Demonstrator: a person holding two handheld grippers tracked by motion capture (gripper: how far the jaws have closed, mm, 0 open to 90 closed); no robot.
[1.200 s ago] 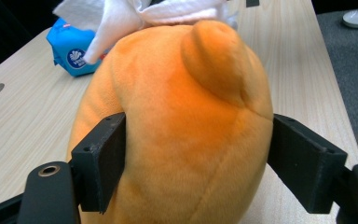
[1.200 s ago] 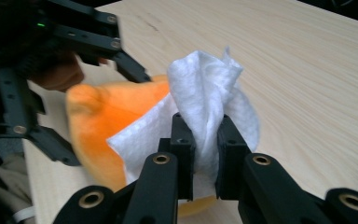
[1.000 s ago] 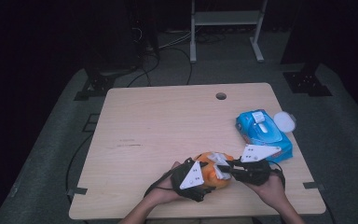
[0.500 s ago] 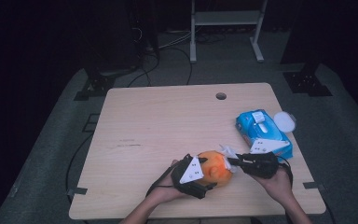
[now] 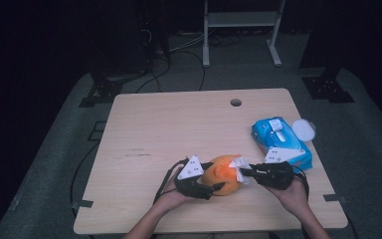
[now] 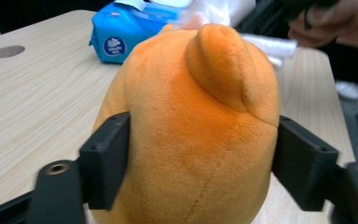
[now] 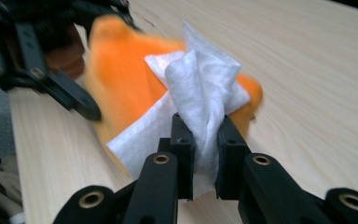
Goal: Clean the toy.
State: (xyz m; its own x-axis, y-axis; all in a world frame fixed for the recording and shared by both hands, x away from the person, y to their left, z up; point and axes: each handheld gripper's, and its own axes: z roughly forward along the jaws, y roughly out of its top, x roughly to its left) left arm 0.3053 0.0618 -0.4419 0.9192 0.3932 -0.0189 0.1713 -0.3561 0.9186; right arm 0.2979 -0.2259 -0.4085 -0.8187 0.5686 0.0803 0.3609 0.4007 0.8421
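Jaws of the left gripper (image 5: 213, 177) set across the orange plush toy (image 6: 191, 130), one pad pressed into each flank, having just been closing with the toy between them. Toy low on the tabletop (image 5: 179, 129), near the person's edge, between the two hands. Jaws of the right gripper (image 7: 204, 135) pinched together on a bunched white wipe (image 7: 200, 88), its loose end draped against the far side of the toy.

Judged by the look: light, soft, fuzzy, yielding under the pads, so likely to squash and twist rather than slip. Best taken across the widest part of the body, as now, not by the small rounded nub on top (too little to hold and apt to fold over). Firm enough squeeze needed to brace it against the rubbing of the wipe. Wipe itself limp and thin, liable to tear or slide out if held by a corner; better gripped in a bunch.

Just beyond the right hand, a blue pack of wipes (image 5: 281, 142), with a white round lid (image 5: 304, 129) at the tabletop's right edge. Pale wood-grain surface, flat, smooth, with a small round hole (image 5: 236, 102) near the far edge.

Farther off, grey floor, trailing cables (image 5: 179, 50), a white metal frame (image 5: 241, 20), darkness all round
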